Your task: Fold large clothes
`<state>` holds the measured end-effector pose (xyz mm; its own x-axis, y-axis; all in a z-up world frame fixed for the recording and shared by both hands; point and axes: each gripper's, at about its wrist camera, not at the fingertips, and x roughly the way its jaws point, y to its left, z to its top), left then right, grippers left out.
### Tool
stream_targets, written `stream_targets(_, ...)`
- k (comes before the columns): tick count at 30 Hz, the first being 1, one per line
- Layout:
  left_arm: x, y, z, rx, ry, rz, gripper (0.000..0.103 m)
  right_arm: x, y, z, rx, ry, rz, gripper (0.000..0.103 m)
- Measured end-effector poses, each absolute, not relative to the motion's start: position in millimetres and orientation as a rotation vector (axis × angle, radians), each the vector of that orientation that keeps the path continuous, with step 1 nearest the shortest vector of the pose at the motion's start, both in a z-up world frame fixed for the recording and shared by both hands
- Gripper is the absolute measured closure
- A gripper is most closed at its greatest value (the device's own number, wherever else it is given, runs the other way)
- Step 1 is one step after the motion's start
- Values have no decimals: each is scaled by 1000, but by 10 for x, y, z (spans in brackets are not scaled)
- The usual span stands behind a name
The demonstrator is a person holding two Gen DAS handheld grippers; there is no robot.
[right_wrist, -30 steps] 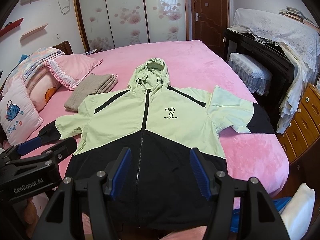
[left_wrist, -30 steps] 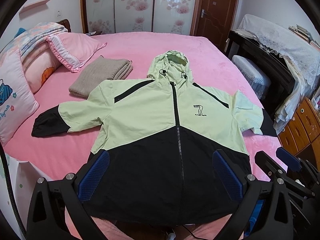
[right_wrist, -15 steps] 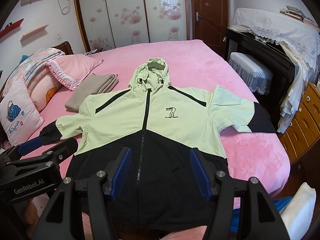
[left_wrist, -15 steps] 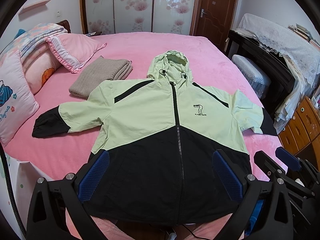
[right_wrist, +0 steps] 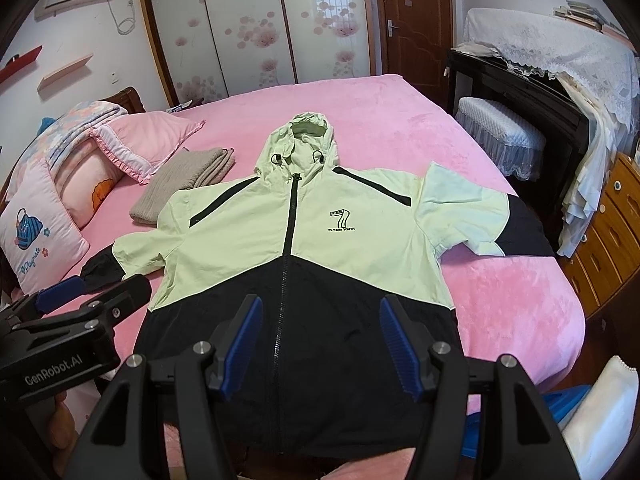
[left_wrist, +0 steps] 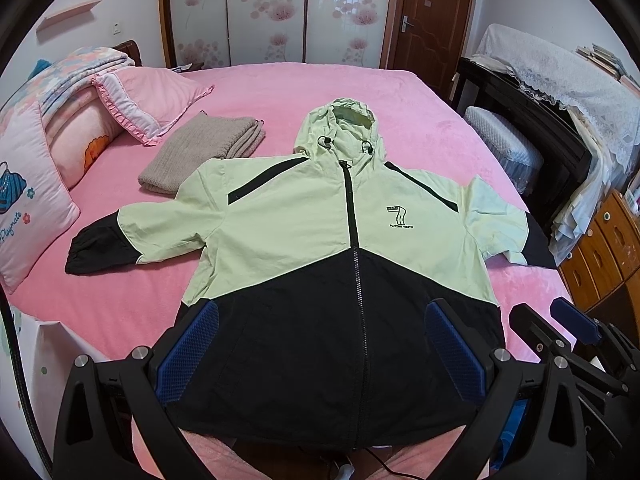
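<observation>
Pink covers the big bed [left_wrist: 400, 96], and a jacket [left_wrist: 304, 224] lies flat on it with its front up. The jacket is pale green on top and black at the bottom. Its black zip is closed up to the neck. The hood [left_wrist: 340, 128] points toward the far side of the bed, and the black hem is at the near edge. One sleeve [left_wrist: 120, 236] sticks out to the left and ends in a black cuff. The other sleeve [right_wrist: 476, 216] sticks out to the right and is bent over near the bed's edge. A small number seven is printed on the chest.

The left gripper [left_wrist: 320, 352] hangs above the black part of the jacket. Its blue pads [left_wrist: 188, 352] are wide apart and nothing is between them. The right gripper [right_wrist: 320, 344] hangs above the black part too, with its jaws wide and nothing in them. The two grippers are side by side.

A folded brown blanket [left_wrist: 204, 152] lies just beside the jacket's left shoulder. Pink pillows [left_wrist: 148, 100] are piled at the left end of the bed. A wooden door [right_wrist: 412, 16] is shut at the back of the room.
</observation>
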<state>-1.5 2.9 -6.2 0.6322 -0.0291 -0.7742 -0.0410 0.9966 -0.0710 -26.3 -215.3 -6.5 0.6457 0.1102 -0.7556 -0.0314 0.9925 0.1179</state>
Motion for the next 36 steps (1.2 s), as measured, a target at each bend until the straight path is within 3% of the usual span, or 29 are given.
stream_targets(36, 72, -439, -116, -14, 918, -9, 1, -241, -2505, -269, 151, 887, 80, 42)
